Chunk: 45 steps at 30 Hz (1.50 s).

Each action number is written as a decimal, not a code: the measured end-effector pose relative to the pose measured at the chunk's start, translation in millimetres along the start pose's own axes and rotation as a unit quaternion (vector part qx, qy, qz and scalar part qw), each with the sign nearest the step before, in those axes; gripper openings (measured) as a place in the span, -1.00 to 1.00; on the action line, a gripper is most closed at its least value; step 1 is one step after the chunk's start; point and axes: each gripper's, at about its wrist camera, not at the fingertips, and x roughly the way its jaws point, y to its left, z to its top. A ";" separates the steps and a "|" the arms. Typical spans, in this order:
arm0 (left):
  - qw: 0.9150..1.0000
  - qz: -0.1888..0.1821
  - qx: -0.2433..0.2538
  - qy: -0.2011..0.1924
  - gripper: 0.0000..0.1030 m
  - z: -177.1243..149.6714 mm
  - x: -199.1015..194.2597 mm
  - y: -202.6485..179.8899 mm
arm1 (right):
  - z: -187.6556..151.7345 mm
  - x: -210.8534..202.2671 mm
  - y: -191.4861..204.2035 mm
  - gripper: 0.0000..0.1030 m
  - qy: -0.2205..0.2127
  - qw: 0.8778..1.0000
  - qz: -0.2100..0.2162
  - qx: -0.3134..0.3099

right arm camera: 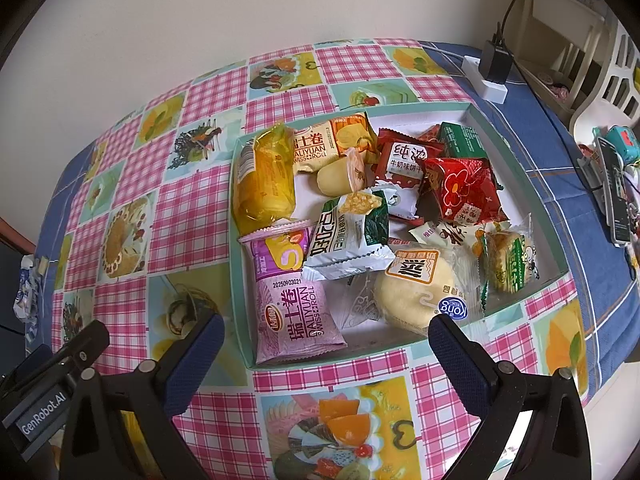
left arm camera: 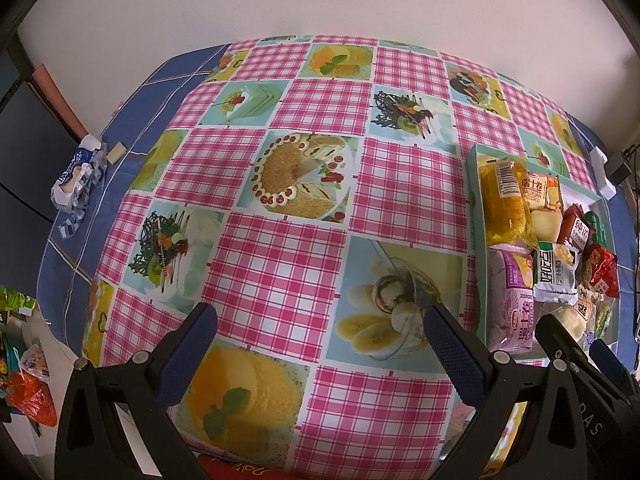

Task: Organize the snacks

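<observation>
A shallow teal-rimmed box [right arm camera: 240,288] [left arm camera: 476,216] sits on the checked tablecloth and holds several wrapped snacks. Among them are a yellow cake roll [right arm camera: 264,176] [left arm camera: 506,204], a purple Swiss roll pack [right arm camera: 292,304] [left arm camera: 516,304], a white-green pack [right arm camera: 352,240], a red flower pack [right arm camera: 460,188] and a round pale bun [right arm camera: 416,292]. My right gripper [right arm camera: 326,330] is open just in front of the box's near rim, nothing between its fingers. My left gripper [left arm camera: 320,320] is open over bare tablecloth, left of the box. The right gripper's body [left arm camera: 580,364] shows at the left view's lower right.
A crumpled blue-white wrapper [left arm camera: 78,178] lies at the table's far left on blue cloth. A white power strip with a black plug [right arm camera: 490,70] sits behind the box. A phone [right arm camera: 614,192] and small items lie at the right edge; a white chair [right arm camera: 600,64] stands beyond.
</observation>
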 end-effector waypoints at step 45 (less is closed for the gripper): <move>1.000 0.003 -0.002 0.005 0.99 0.7 2.6 2.1 | 0.2 1.9 0.7 1.00 0.004 1.000 0.000 0.000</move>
